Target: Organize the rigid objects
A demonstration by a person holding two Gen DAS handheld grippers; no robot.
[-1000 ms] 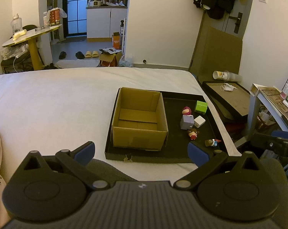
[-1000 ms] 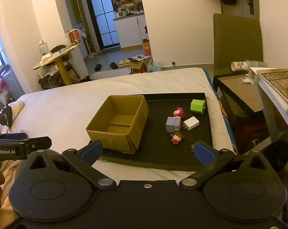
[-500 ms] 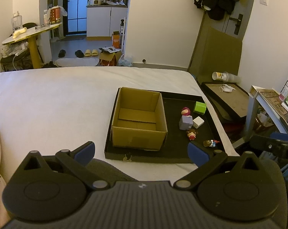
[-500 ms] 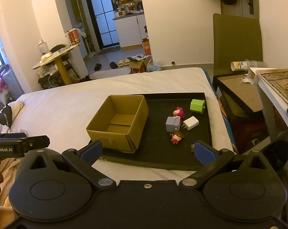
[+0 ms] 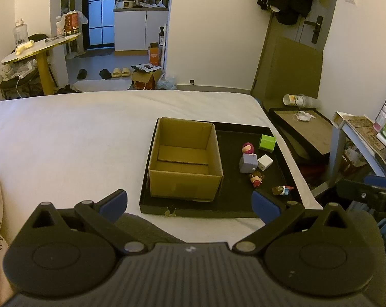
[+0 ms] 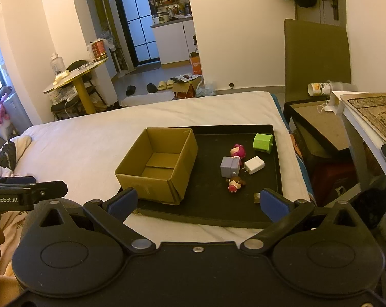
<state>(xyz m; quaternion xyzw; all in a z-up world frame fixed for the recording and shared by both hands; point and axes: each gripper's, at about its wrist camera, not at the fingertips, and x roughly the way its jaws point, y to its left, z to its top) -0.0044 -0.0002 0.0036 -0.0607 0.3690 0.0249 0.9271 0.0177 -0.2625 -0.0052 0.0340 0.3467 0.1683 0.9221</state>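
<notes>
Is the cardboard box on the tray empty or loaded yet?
Empty. The cardboard box shows only its bare floor flaps in both views; the toys, such as the green block, lie beside it on the black tray.

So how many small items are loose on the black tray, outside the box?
6, all right of the box: green cube, pink figure, grey block, white charger, brown-haired figure, and a small figure nearest. More may be hidden.
</notes>
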